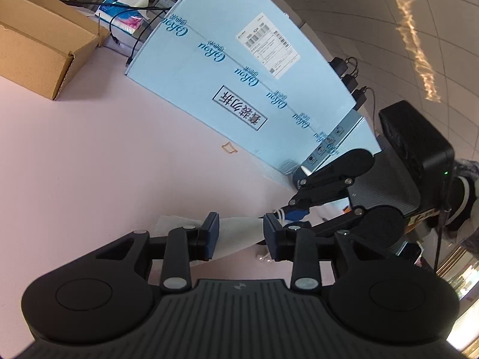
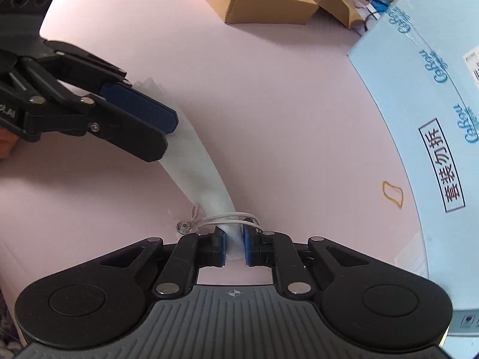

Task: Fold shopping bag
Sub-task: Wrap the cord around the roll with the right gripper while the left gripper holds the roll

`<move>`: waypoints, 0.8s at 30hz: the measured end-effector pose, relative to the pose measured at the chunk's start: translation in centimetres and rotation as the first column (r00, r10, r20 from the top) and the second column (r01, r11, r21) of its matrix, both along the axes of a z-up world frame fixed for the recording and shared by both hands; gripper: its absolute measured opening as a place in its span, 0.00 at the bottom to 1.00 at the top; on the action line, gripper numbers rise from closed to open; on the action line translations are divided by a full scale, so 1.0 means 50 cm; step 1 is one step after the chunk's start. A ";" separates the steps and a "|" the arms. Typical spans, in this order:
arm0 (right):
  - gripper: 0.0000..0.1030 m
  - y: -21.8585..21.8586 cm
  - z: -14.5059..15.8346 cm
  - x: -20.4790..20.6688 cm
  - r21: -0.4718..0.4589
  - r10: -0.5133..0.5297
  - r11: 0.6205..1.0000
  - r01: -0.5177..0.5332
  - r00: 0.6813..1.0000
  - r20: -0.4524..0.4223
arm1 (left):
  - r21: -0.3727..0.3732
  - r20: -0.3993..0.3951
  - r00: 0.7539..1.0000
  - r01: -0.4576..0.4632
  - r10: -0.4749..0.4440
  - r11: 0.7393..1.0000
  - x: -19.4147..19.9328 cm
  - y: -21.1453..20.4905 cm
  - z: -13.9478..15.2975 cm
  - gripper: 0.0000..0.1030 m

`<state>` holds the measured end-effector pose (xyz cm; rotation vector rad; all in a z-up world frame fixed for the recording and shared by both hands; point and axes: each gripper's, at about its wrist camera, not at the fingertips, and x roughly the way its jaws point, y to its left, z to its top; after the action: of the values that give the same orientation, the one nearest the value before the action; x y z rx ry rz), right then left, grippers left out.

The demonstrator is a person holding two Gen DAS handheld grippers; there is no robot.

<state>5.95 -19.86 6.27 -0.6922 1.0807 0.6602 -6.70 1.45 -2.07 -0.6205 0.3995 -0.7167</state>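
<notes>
Pink tabletop [image 1: 89, 155] fills the left wrist view, where the left gripper [image 1: 241, 237] stands wide apart around the white shopping bag [image 1: 236, 232], gripping nothing, so that far end could sag or unroll. From the right wrist view, the right gripper [image 2: 234, 245] pinches the bag's near end narrowly beside the drawstring [image 2: 230, 217]; a pull might slip the thin fabric free.

The bag [image 2: 200, 167] lies on the table [image 2: 269, 113], stretched between the left gripper [image 2: 167, 128] at its far-left end and the right gripper [image 2: 234, 245] at its near end. A rubber band [image 2: 392, 194] lies to the right, beside the big box [image 2: 425, 95]. Cartons [image 2: 269, 3] sit at the far edge.
</notes>
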 end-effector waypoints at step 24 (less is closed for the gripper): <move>0.08 -0.087 0.063 -0.081 0.253 -0.247 0.915 0.315 0.931 -0.270 | 0.523 0.189 0.976 -0.002 -0.113 0.852 -0.087 -0.165 0.045 0.15</move>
<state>1.90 -24.18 9.42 -0.1964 1.2391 0.6416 -11.03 -6.79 0.19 -0.0133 0.3921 -0.6839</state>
